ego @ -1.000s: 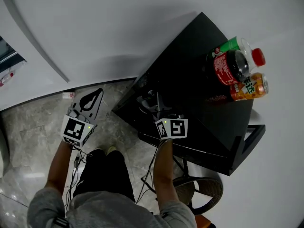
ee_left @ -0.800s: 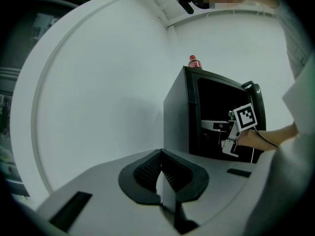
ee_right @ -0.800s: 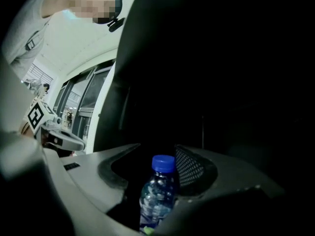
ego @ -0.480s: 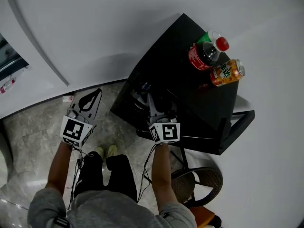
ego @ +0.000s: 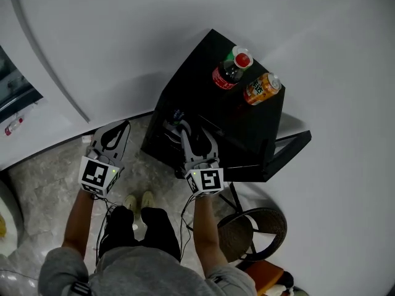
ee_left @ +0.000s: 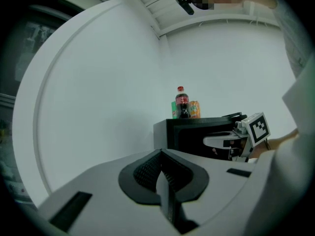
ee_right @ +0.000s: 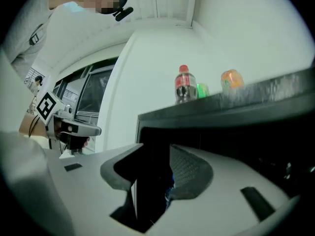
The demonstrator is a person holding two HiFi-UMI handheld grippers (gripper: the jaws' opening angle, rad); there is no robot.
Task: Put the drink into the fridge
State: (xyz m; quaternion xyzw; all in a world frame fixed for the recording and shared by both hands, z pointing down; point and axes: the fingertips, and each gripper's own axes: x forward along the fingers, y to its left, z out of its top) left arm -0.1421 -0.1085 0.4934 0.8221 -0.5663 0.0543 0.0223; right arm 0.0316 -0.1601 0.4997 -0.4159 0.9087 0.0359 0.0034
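The cola bottle (ego: 229,73) stands upright, red cap up, at the far end of the black table (ego: 197,82), just beside the orange can (ego: 261,89). Both forearms reach forward, grippers roughly level. The left gripper (ego: 121,127) is pinched together and empty. The right gripper (ego: 192,134) is half open; its jaws have just been closing, with nothing between them.

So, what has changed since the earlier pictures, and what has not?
The head view drew back from the black table. The fingers of the right gripper have just been closing a little, nothing between them. Nothing taken or released. The cola bottle and orange can stand untouched on the table; left gripper stays shut.
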